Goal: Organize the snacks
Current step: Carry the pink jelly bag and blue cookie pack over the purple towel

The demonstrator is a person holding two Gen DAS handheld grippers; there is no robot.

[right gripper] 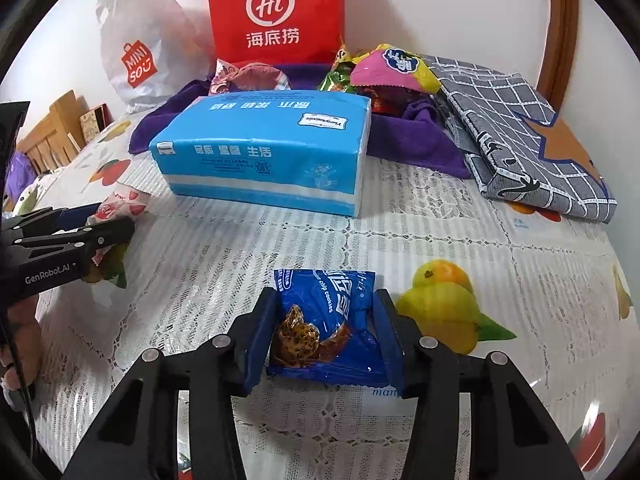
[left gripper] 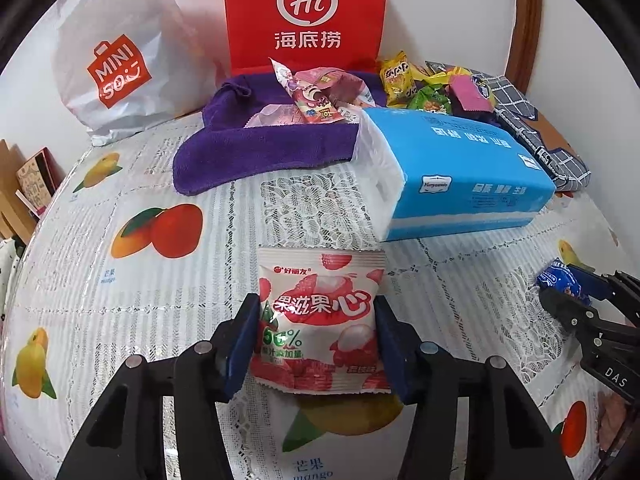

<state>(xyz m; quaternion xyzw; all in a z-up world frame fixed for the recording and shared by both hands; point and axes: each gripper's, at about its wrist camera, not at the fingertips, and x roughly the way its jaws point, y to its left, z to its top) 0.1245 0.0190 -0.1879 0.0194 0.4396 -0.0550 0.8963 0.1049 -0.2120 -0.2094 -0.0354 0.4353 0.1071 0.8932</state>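
**Two snack packets, one in each gripper**

We see the left gripper (left gripper: 316,334) clamped on a pink lychee candy packet (left gripper: 320,320), its blue pads pressing both side edges just above the fruit-print worktop (left gripper: 120,280). The right gripper (right gripper: 326,334) grips a blue cookie packet (right gripper: 326,320) the same way. A blue tissue pack (left gripper: 460,176) lies at one o'clock from the candy packet. Behind it, at twelve o'clock, more snacks (left gripper: 320,96) rest on a purple cloth (left gripper: 248,152) before a red bag (left gripper: 306,12).
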